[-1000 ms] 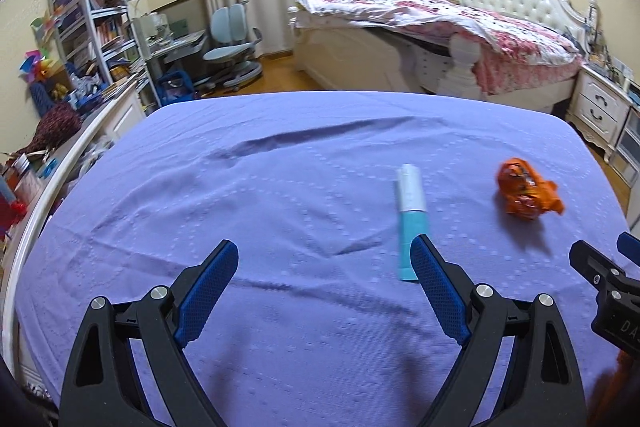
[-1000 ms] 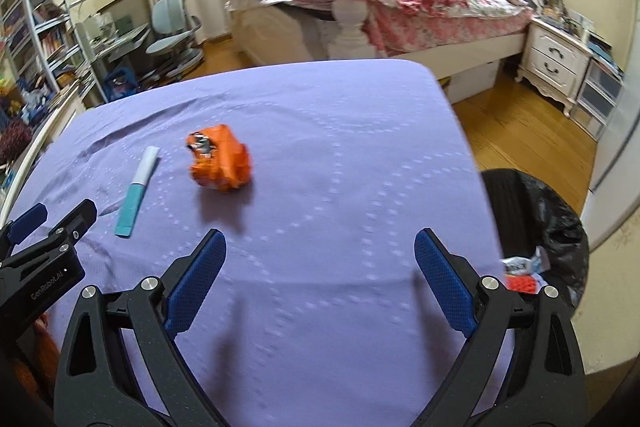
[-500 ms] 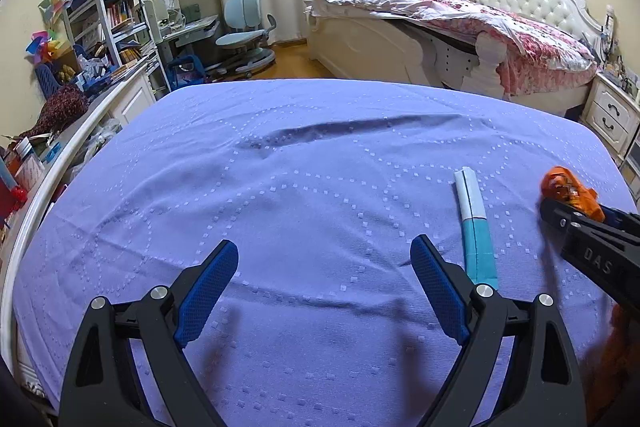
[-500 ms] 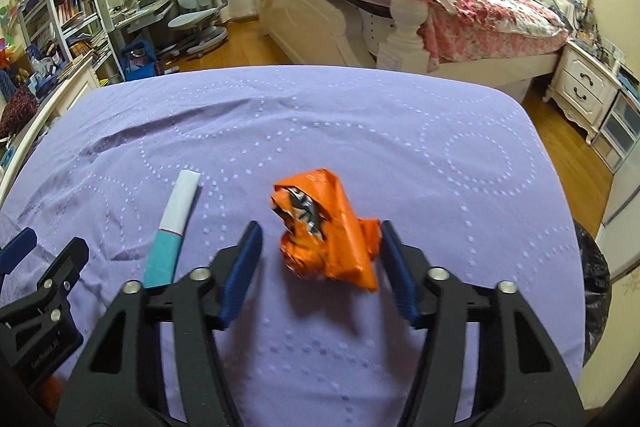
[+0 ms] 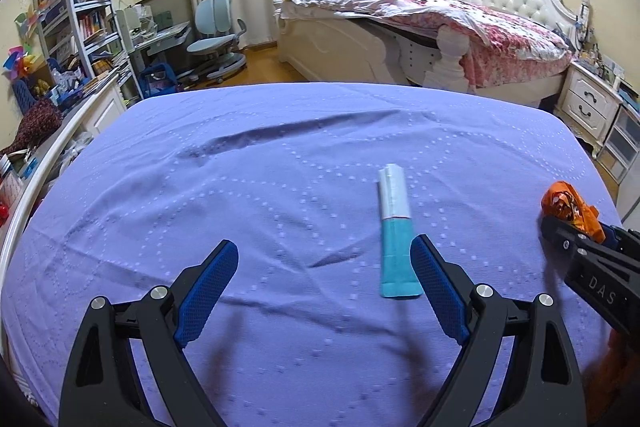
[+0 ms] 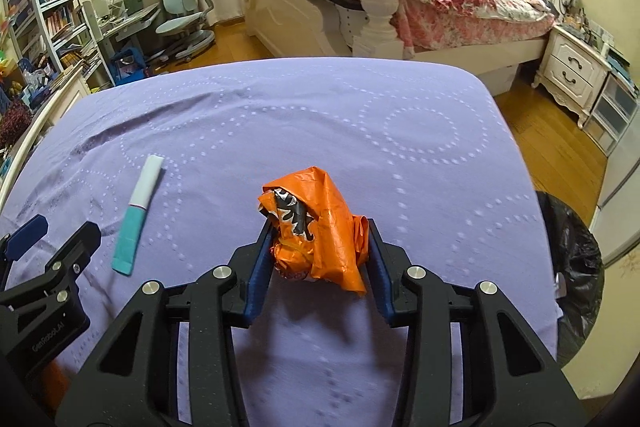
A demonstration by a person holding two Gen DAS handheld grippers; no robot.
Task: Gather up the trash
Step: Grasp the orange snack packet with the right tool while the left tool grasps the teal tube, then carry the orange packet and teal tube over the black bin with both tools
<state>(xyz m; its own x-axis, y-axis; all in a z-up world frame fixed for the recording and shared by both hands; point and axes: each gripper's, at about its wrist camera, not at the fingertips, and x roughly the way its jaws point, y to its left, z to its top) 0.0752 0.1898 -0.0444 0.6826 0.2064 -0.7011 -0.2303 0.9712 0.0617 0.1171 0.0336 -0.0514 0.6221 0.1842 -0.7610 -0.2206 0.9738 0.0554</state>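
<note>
A crumpled orange wrapper (image 6: 316, 227) sits on the purple cloth between the blue pads of my right gripper (image 6: 320, 239), which is shut on it. It also shows at the right edge of the left wrist view (image 5: 568, 205). A teal and white tube (image 5: 395, 227) lies flat on the cloth, just ahead of the right fingertip of my left gripper (image 5: 324, 259), which is open and empty. The tube also shows in the right wrist view (image 6: 138, 215), left of the wrapper.
A bin lined with a black bag (image 6: 572, 267) stands on the floor past the table's right edge. The purple tablecloth (image 5: 240, 187) has a long crease across the far side. A bed (image 5: 440, 27), bookshelf (image 5: 76, 11) and desk chair (image 5: 216, 43) stand behind.
My right gripper has moved in on the orange wrapper and closed on it. The left gripper has swung slightly, so the tube now sits by its right fingertip.
</note>
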